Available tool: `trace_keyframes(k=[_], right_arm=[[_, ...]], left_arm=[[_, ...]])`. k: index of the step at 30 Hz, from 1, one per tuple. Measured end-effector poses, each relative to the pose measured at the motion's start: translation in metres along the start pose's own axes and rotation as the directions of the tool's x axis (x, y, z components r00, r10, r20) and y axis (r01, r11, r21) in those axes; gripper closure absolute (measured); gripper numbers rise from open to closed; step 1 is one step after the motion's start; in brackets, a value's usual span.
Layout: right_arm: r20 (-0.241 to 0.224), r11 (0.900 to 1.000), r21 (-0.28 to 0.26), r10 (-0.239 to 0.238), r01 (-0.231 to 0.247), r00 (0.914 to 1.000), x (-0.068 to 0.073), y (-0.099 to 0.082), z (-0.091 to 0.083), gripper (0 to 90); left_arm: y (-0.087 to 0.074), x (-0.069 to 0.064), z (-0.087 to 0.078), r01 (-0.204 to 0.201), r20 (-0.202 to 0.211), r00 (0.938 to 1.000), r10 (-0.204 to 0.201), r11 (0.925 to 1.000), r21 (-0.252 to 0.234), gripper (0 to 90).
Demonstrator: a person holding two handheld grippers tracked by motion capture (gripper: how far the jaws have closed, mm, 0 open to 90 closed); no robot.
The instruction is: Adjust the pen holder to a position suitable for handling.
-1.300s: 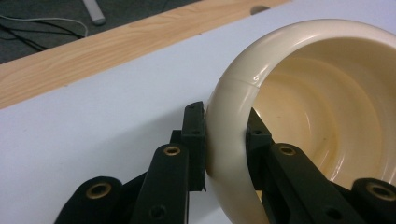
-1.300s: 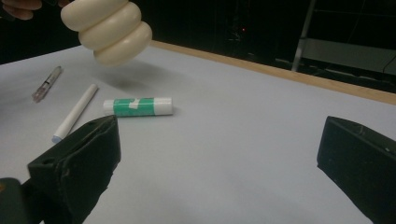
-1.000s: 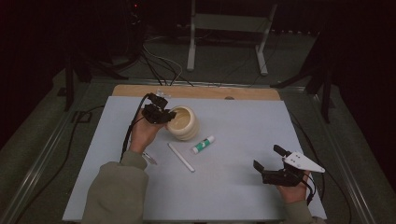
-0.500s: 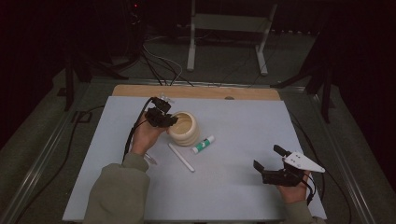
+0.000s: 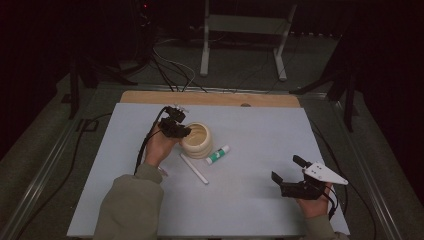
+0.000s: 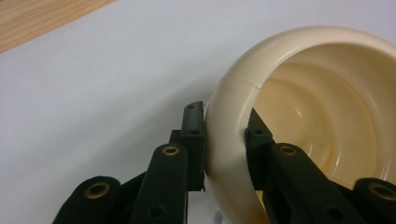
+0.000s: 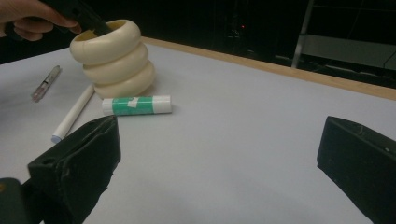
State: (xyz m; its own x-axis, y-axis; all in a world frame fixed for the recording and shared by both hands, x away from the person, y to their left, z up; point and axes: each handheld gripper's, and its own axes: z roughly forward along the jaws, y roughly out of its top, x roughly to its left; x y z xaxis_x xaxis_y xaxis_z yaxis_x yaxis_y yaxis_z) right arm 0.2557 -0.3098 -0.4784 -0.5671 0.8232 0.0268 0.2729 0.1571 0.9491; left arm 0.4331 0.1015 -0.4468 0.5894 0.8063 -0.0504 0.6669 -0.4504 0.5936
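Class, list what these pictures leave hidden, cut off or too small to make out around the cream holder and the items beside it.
- Bottom of the cream holder: left gripper view, cut off by the frame edge and blocked by the jaws.
- Glue stick label print: high view, too small; right gripper view, unreadable.
- Small pen: right gripper view, blurred, type unclear.
- Left hand-held gripper: right gripper view, cut by the top edge.

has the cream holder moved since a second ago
Yes. The cream holder, clamped at its rim by the left gripper, has shifted slightly left and nearer the person, judged against the glue stick.
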Motion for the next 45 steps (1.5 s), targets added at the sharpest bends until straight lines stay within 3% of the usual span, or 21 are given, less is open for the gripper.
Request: trace_keyframes(k=[10, 13, 16, 20, 22, 24, 25, 26, 27, 30, 32, 34, 38, 40, 45], right_arm=[[0.001, 1.0000, 0.000, 0.000, 0.000, 1.0000, 0.000, 0.000, 0.000, 0.1], [0.003, 1.0000, 0.001, 0.002, -0.002, 1.0000, 0.000, 0.000, 0.000, 0.1], [0.005, 1.0000, 0.000, 0.003, -0.003, 1.0000, -0.001, 0.000, -0.001, 0.1], [0.005, 1.0000, 0.000, 0.005, -0.005, 1.0000, -0.001, 0.000, -0.001, 0.1], [0.007, 1.0000, 0.000, 0.004, -0.004, 1.0000, 0.000, 0.000, -0.001, 0.1], [0.008, 1.0000, 0.002, 0.005, -0.005, 1.0000, 0.000, 0.000, 0.000, 0.1], [0.008, 1.0000, 0.002, 0.005, -0.005, 1.0000, 0.000, 0.000, 0.000, 0.1], [0.008, 1.0000, 0.002, 0.005, -0.005, 1.0000, 0.000, 0.000, 0.000, 0.1], [0.008, 1.0000, 0.001, 0.006, -0.006, 0.9999, 0.000, 0.000, -0.001, 0.0], [0.008, 1.0000, 0.002, 0.005, -0.005, 1.0000, 0.000, 0.000, -0.001, 0.1], [0.008, 1.0000, 0.002, 0.005, -0.006, 1.0000, 0.000, 0.000, -0.001, 0.1], [0.008, 1.0000, 0.001, 0.006, -0.006, 0.9999, 0.000, 0.000, -0.001, 0.0], [0.008, 1.0000, 0.002, 0.006, -0.006, 1.0000, 0.000, 0.000, 0.000, 0.1], [0.007, 1.0000, 0.002, 0.006, -0.006, 1.0000, 0.000, 0.000, 0.000, 0.1], [0.007, 1.0000, 0.003, 0.006, -0.006, 1.0000, 0.000, 0.000, 0.000, 0.1]], left_arm=[[0.003, 0.004, 0.011, 0.039, 0.028, 0.9989, -0.038, 0.9990, -0.023, 73.9], [0.003, 0.006, 0.009, 0.069, 0.043, 0.9969, -0.065, 0.9931, -0.095, 48.1], [0.003, 0.007, 0.006, 0.077, 0.023, 0.9970, -0.074, 0.9875, -0.138, 25.0], [0.002, 0.007, 0.001, 0.103, 0.034, 0.9946, -0.098, 0.9745, -0.199, 9.5], [0.001, 0.009, -0.002, 0.103, 0.040, 0.9945, -0.097, 0.9736, -0.203, 1.5], [-0.001, 0.011, -0.006, 0.120, 0.041, 0.9927, -0.114, 0.9660, -0.229, 0.1], [-0.001, 0.011, -0.006, 0.120, 0.041, 0.9927, -0.114, 0.9660, -0.229, 0.1], [-0.003, 0.013, -0.011, 0.139, 0.048, 0.9902, -0.131, 0.9535, -0.267, 0.1], [-0.003, 0.014, -0.013, 0.145, 0.047, 0.9894, -0.137, 0.9492, -0.279, 0.1], [-0.005, 0.017, -0.019, 0.153, 0.053, 0.9882, -0.144, 0.9434, -0.294, 0.2], [-0.007, 0.018, -0.021, 0.167, 0.069, 0.9857, -0.154, 0.9423, -0.290, 0.2], [-0.007, 0.019, -0.023, 0.167, 0.071, 0.9857, -0.153, 0.9463, -0.277, 0.2], [-0.010, 0.015, -0.028, 0.152, 0.042, 0.9883, -0.146, 0.9464, -0.285, 0.2], [-0.011, 0.012, -0.030, 0.128, 0.009, 0.9914, -0.130, 0.9541, -0.271, 0.2], [-0.012, 0.008, -0.036, 0.091, -0.034, 0.9940, -0.104, 0.9580, -0.272, 0.2]])
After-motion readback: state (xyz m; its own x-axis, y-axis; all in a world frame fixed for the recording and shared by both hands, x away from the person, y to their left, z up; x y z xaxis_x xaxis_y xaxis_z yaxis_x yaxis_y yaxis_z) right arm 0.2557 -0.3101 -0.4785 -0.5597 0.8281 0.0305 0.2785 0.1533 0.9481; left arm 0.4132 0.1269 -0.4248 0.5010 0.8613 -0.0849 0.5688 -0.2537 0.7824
